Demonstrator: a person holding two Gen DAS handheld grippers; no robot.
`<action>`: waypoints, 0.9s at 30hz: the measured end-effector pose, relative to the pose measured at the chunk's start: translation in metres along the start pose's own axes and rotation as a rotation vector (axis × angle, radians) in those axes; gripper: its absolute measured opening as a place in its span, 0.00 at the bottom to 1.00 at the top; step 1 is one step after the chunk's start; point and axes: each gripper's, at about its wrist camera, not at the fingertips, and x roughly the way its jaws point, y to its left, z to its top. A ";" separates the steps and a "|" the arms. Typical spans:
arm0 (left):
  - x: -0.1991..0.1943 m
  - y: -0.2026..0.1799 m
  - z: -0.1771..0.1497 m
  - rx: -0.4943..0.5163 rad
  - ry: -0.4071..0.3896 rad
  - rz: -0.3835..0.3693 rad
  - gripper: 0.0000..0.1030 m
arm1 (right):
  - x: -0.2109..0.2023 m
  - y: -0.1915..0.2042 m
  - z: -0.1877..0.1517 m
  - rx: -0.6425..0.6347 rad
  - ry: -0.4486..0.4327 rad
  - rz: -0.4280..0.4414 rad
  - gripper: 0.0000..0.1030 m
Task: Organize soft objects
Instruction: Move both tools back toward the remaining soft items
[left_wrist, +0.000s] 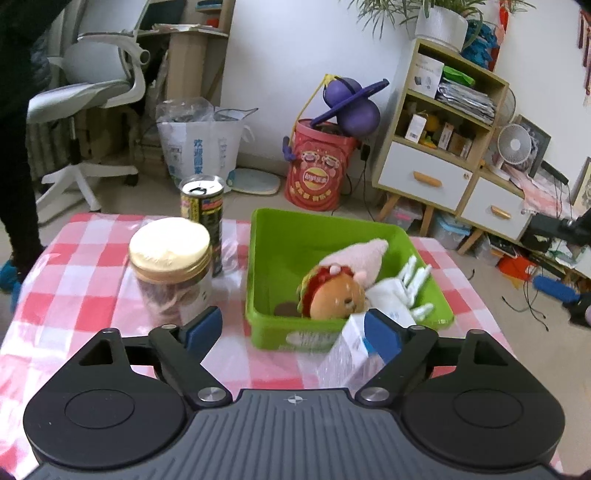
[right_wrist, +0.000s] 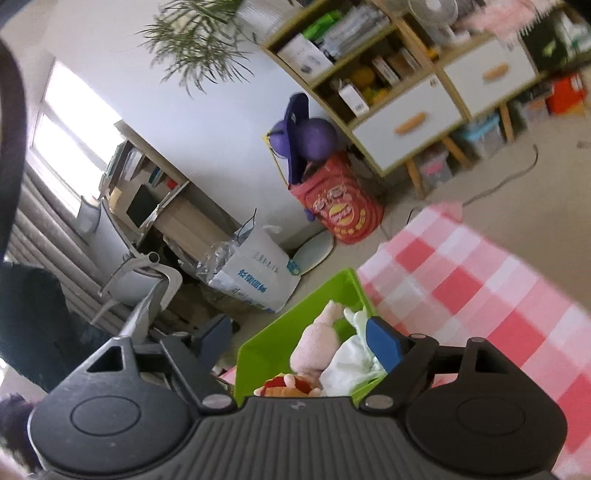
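Soft toys lie together in the green bin (left_wrist: 280, 258) on the counter (left_wrist: 74, 280), which wears a pink-and-white checked cloth. A burger plush (left_wrist: 332, 291) sits at the near side of the bin, a pink plush (left_wrist: 364, 254) leans behind it, and a white plush with finger-like strips (left_wrist: 406, 284) lies to the right, touching both.

Left hand-held gripper (left_wrist: 293, 332) hovers at the near edge of the bin with its jaws spread wide — nothing is pinched between them. Its right blue pad (left_wrist: 382, 338) stands just beside a white-and-blue carton (left_wrist: 347, 354) wrapped in clear film; whether the two touch cannot be told. Its left pad is near a clear jar with a cream lid (left_wrist: 170, 258), apart from it. A dark can with an opened top (left_wrist: 203, 218) stands behind the jar, to the left of the bin.

Right hand-held gripper (right_wrist: 299, 339) hangs above the same bin, tilted, its jaws also wide and empty — the pink plush and the white plush show between its fingers, below them in the bin.
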 end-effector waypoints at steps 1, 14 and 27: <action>-0.006 0.001 -0.002 0.002 0.004 0.000 0.82 | -0.005 0.003 0.000 -0.017 0.000 -0.005 0.64; -0.040 0.017 -0.039 0.022 0.097 0.006 0.94 | -0.032 0.025 -0.033 -0.262 0.187 -0.165 0.69; -0.034 0.026 -0.086 0.092 0.282 -0.054 0.94 | -0.022 -0.006 -0.070 -0.284 0.457 -0.281 0.69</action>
